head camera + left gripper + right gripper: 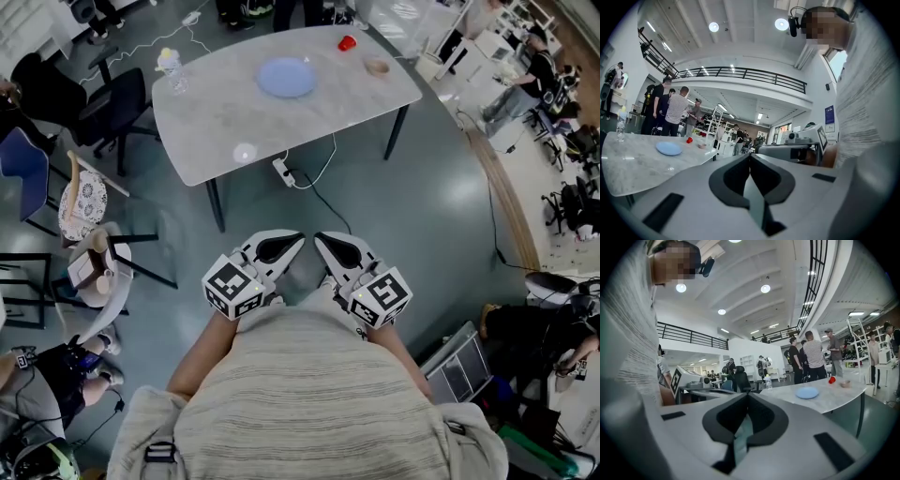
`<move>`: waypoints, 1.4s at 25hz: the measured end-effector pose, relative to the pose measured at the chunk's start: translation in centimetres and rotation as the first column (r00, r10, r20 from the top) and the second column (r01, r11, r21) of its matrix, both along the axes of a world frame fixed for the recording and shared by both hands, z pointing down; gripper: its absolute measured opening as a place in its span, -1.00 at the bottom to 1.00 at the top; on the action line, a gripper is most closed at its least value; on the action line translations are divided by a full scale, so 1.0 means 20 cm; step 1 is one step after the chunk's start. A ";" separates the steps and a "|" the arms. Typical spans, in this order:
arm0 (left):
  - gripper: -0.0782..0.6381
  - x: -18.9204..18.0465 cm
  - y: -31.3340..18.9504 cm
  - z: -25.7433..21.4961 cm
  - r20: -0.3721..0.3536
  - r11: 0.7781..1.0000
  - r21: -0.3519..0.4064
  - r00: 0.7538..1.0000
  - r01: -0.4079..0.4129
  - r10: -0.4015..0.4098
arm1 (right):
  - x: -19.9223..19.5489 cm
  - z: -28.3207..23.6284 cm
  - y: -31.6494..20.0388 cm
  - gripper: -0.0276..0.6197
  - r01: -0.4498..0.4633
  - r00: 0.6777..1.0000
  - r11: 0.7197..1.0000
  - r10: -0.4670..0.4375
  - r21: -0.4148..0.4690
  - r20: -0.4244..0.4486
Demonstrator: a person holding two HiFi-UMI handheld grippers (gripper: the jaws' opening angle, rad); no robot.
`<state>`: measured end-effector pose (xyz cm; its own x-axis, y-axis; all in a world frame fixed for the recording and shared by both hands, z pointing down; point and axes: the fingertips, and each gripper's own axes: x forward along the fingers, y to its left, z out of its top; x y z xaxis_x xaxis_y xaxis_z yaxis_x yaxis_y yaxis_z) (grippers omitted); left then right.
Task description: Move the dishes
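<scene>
The left gripper (292, 244) is held level, close to the person's body, with its jaws pressed together and nothing between them. Just beside it, the right gripper (325, 244) points much the same way, its jaws also closed and empty. The grey worktop (234, 131) stands well ahead of both pairs of jaws. On it, a water bottle (171, 67) is off to the left of the jaws and the blue plate (286, 77) lies almost straight ahead. A red cup (347, 42) and a small bowl (377, 67) sit to the right. All are well apart from the jaws.

Blue plate (286, 77), small bowl (377, 67), red cup (347, 42) on table (234, 127)
</scene>
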<state>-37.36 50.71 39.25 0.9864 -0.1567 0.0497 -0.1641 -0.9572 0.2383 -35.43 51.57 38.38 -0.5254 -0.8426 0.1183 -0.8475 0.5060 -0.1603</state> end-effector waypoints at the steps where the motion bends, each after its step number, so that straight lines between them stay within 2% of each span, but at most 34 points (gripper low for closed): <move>1: -0.73 -0.01 0.00 0.00 0.000 1.000 -0.003 1.000 0.004 -0.004 | -0.01 0.00 0.00 -0.86 0.003 1.000 1.000 -0.003 -0.005 0.003; 8: -0.73 -0.02 -0.03 0.05 -0.003 0.999 -0.039 1.000 0.015 -0.016 | 0.00 0.02 -0.04 -0.86 -0.005 1.000 1.000 0.005 -0.023 0.026; 13: -0.73 0.08 -0.10 0.09 0.008 0.998 -0.059 1.000 0.009 -0.009 | 0.09 0.06 -0.13 -0.86 -0.007 0.999 0.999 0.009 -0.042 0.040; 17: -0.73 0.20 -0.26 0.13 0.021 0.997 -0.073 1.000 0.016 -0.014 | 0.23 0.09 -0.29 -0.86 -0.016 0.998 0.999 0.019 -0.052 0.052; 21: -0.73 0.39 -0.49 0.13 0.026 0.998 -0.066 1.000 0.013 -0.011 | 0.40 0.08 -0.52 -0.86 -0.019 0.999 0.999 0.021 -0.040 0.050; 27: -0.73 0.78 -0.82 0.09 0.023 1.000 -0.029 1.000 -0.003 0.004 | 0.75 0.01 -0.85 -0.86 -0.025 0.998 1.000 0.025 0.001 0.054; 35: -0.73 1.21 -1.13 -0.03 -0.005 1.000 0.026 1.000 0.014 -0.014 | 1.16 -0.08 -1.12 -0.86 -0.029 0.999 0.999 0.027 0.045 0.042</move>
<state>-13.07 28.02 38.65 0.9843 -0.1719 0.0406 -0.1766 -0.9607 0.2141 -12.23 29.23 36.76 -0.5055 -0.8608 0.0583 -0.8544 0.4900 -0.1731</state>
